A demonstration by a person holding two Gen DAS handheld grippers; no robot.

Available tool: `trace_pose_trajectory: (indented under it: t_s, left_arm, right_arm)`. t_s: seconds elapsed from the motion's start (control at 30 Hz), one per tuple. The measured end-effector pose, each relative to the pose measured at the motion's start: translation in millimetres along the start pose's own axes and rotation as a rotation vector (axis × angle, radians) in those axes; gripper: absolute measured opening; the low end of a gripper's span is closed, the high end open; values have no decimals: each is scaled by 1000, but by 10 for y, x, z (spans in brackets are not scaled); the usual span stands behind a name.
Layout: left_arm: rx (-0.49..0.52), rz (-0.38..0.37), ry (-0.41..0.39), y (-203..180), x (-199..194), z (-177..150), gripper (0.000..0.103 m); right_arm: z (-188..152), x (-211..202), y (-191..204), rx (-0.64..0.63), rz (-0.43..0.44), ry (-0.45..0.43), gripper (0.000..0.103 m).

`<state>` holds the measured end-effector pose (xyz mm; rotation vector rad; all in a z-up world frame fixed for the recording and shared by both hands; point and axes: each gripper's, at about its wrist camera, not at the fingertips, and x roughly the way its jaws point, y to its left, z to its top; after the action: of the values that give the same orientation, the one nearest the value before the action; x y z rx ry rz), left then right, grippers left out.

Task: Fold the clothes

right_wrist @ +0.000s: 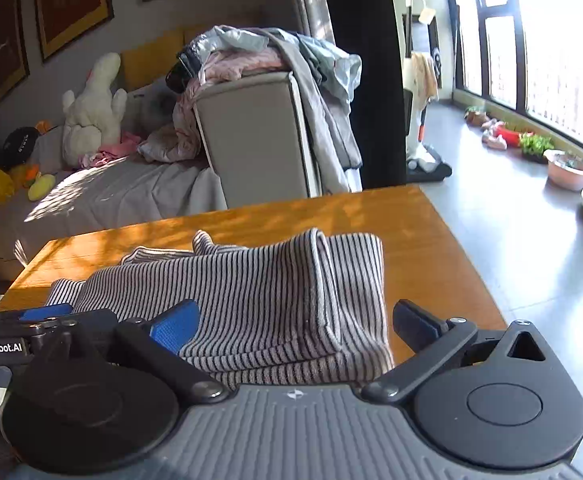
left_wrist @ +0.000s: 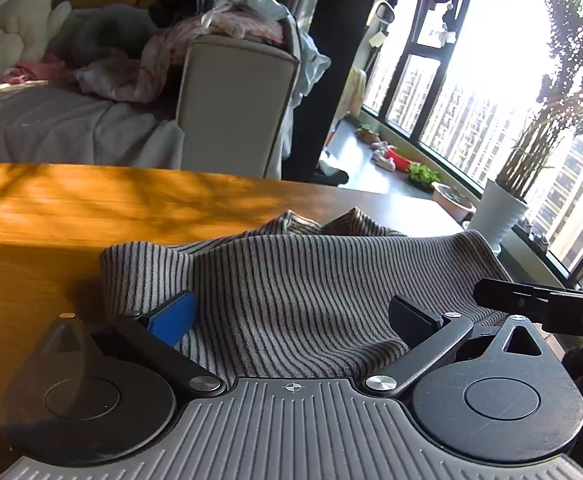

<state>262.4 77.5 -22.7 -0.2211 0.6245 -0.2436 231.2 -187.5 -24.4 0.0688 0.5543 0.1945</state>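
Observation:
A grey-and-black striped garment (left_wrist: 291, 264) lies bunched and partly folded on the wooden table (left_wrist: 71, 208). My left gripper (left_wrist: 291, 308) is open, its fingers wide apart at the garment's near edge, and cloth lies loose between them. In the right wrist view the same striped garment (right_wrist: 259, 288) shows a folded layer with a hemmed edge on top. My right gripper (right_wrist: 295, 314) is also open and straddles the garment's near right corner. Each gripper shows in the other's view: the right gripper's body (left_wrist: 543, 308) at the right edge, the left gripper's body (right_wrist: 31, 328) at the left edge.
Behind the table stands a sofa (right_wrist: 251, 136) heaped with clothes (right_wrist: 259, 56) and a white plush toy (right_wrist: 91, 108). The table's right edge (right_wrist: 451, 248) drops to a grey floor. Potted plants (left_wrist: 499, 208) and large windows stand on the right.

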Motion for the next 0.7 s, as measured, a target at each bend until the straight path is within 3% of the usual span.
trace_pose_trajectory:
  t_s: [0.07, 0.1, 0.13, 0.17, 0.23, 0.37, 0.6, 0.7]
  left_arm:
    - [-4, -3, -2, 5, 0, -3, 103]
    - [-4, -3, -2, 10, 3, 6, 103]
    - [-4, -3, -2, 11, 3, 6, 103]
    - [-4, -3, -2, 12, 3, 5, 103]
    - [-6, -4, -4, 17, -1, 2, 103]
    - [-13, -6, -7, 28, -3, 8, 103]
    - [-19, -10, -10, 34, -5, 9, 103]
    - [-17, -8, -10, 25, -3, 6, 103]
  right_arm:
    - [60, -159, 105, -72, 5, -53, 85]
    - [87, -191, 135, -80, 21, -49, 65]
    - [102, -176, 137, -67, 47, -20, 50]
    - [107, -131, 121, -43, 79, 25, 46]
    - [17, 43, 89, -20, 89, 127, 45]
    - [-157, 85, 151, -98, 77, 105, 45]
    - [319, 134, 274, -145, 64, 32, 45]
    - [537, 341, 321, -142, 90, 46, 45]
